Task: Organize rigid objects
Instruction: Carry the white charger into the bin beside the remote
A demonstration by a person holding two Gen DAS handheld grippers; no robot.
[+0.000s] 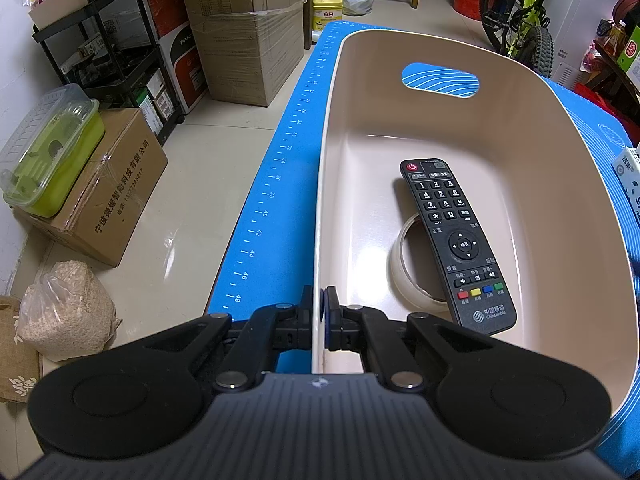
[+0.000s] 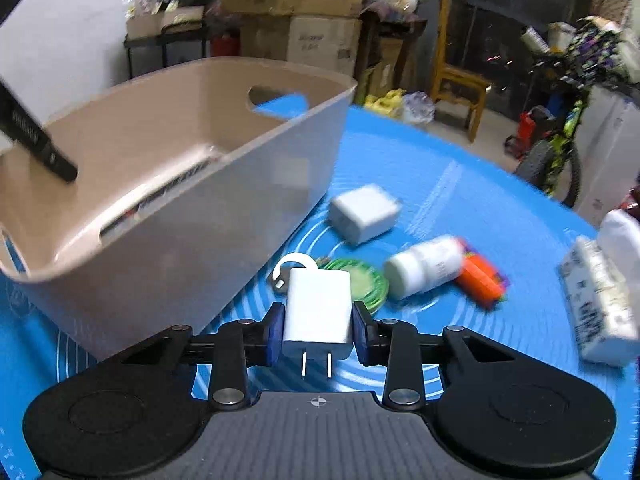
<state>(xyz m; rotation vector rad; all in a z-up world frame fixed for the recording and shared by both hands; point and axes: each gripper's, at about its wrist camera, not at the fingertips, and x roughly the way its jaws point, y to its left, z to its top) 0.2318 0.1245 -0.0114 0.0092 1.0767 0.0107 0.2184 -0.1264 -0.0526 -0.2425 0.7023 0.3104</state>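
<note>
A beige plastic basket [image 1: 520, 92] stands on the blue mat [image 1: 280, 184]. In it a black remote control [image 1: 454, 240] lies across a roll of clear tape [image 1: 404, 276]. My left gripper [image 1: 320, 316] is shut on the basket's near-left rim. In the right wrist view the basket [image 2: 224, 208] is at left. My right gripper [image 2: 318, 328] is shut on a white plug charger [image 2: 318, 312], prongs toward the camera, held above the mat. On the mat lie a white adapter cube [image 2: 364, 214], a white bottle [image 2: 424, 266], an orange toy [image 2: 482, 278] and a green round thing [image 2: 360, 280].
A white tissue pack [image 2: 600, 304] lies at the mat's right edge. Past the table's left edge are cardboard boxes [image 1: 240, 32], a black shelf [image 1: 104, 40] and a green lidded container [image 1: 48, 156]. A bicycle [image 1: 520, 20] and a wooden chair [image 2: 460, 76] stand beyond the table.
</note>
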